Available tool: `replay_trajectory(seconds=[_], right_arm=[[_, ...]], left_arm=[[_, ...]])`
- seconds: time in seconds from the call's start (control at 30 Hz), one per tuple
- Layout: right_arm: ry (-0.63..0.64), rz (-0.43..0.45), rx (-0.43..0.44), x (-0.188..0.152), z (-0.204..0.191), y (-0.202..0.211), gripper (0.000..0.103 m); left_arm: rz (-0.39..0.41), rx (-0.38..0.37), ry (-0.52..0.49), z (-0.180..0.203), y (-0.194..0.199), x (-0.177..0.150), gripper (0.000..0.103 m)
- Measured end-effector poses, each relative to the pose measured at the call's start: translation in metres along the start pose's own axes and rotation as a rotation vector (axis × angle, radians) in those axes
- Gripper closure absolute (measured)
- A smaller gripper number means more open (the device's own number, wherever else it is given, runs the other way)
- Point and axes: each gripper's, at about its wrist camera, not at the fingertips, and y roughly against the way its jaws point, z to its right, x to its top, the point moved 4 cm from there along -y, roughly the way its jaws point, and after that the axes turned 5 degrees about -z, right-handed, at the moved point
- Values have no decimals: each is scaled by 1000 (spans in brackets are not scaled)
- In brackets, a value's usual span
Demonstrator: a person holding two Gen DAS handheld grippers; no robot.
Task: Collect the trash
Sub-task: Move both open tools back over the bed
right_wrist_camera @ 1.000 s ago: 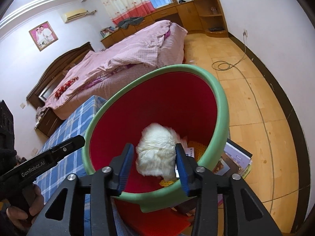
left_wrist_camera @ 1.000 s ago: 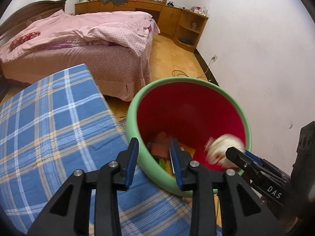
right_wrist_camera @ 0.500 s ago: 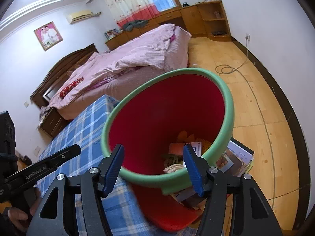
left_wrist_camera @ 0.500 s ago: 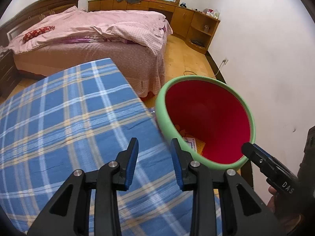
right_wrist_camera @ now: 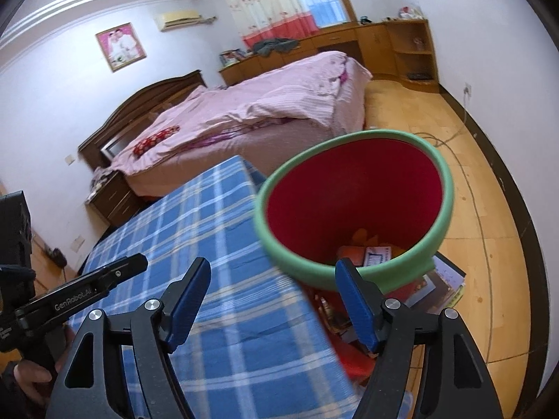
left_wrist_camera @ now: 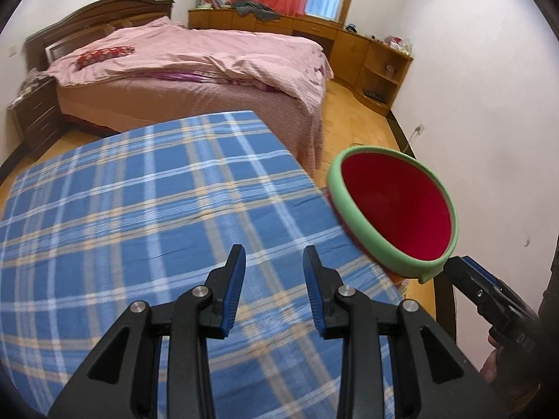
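Observation:
A red trash bin with a green rim [left_wrist_camera: 353,206] [right_wrist_camera: 445,206] stands on the floor by the right edge of a table covered with a blue plaid cloth [left_wrist_camera: 139,216] [right_wrist_camera: 216,244]. Several pieces of trash [right_wrist_camera: 370,253] lie in its bottom. My left gripper [left_wrist_camera: 274,272] is open and empty above the cloth. My right gripper [right_wrist_camera: 272,293] is wide open and empty, above the table's edge, close in front of the bin's rim. The right gripper's side also shows at the lower right of the left wrist view [left_wrist_camera: 489,296].
A bed with a pink quilt [left_wrist_camera: 195,59] [right_wrist_camera: 258,108] stands behind the table. Magazines [right_wrist_camera: 436,282] lie on the wooden floor under the bin. A cable [right_wrist_camera: 464,181] trails along the floor by the right wall. Wooden cabinets [left_wrist_camera: 370,52] line the far wall.
My right gripper let a white crumpled wad fall into the bin and opened wide. Both grippers pulled back from the bin towards the table.

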Motion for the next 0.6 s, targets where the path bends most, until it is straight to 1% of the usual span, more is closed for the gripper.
replay_trajectory(seconds=[0.2,0.33,0.4,0.53,0.6], right_arm=[[68,12,24,-16,-33,9,26],[107,45,49,-26,-53,18,25],[139,62,56,-31,-63,22,25],[194,85,65,-41,-84,29,24],[212,98,70,-45,-91,31,21]], left_arm=[[36,41,36,-25,29,-17,69],[57,72,62,-42,48,-31,54],[68,88,71,-48,56,-37,52],[94,127,97,-63,75,-52,52],[106,148,119,-70,83,-60,52]])
